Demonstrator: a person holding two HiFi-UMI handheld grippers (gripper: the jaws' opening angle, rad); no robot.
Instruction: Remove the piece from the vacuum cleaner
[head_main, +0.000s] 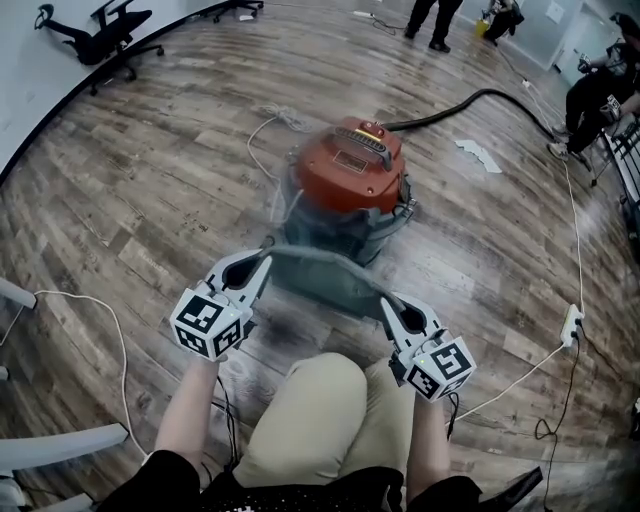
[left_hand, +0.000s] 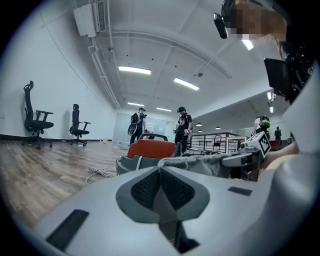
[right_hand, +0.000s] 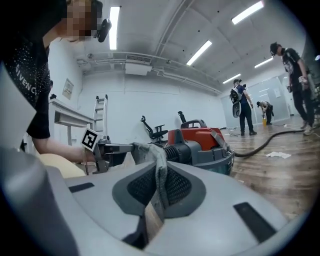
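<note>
A vacuum cleaner (head_main: 345, 165) with a red lid and a grey drum stands on the wood floor in front of me. A grey cloth piece (head_main: 325, 280) hangs stretched between my two grippers, just in front of the drum. My left gripper (head_main: 265, 262) is shut on the cloth's left end, my right gripper (head_main: 385, 303) on its right end. In the left gripper view the jaws (left_hand: 160, 172) are closed, with the cloth (left_hand: 200, 162) running off to the right. In the right gripper view the cloth (right_hand: 150, 152) is pinched between the pads (right_hand: 172, 187); the vacuum cleaner (right_hand: 197, 140) stands behind.
A black hose (head_main: 470, 105) runs from the vacuum to the back right. A white cord (head_main: 270, 125) lies coiled to its left. A power strip (head_main: 572, 322) and cables lie at the right. An office chair (head_main: 100, 40) and people (head_main: 430, 20) stand far off.
</note>
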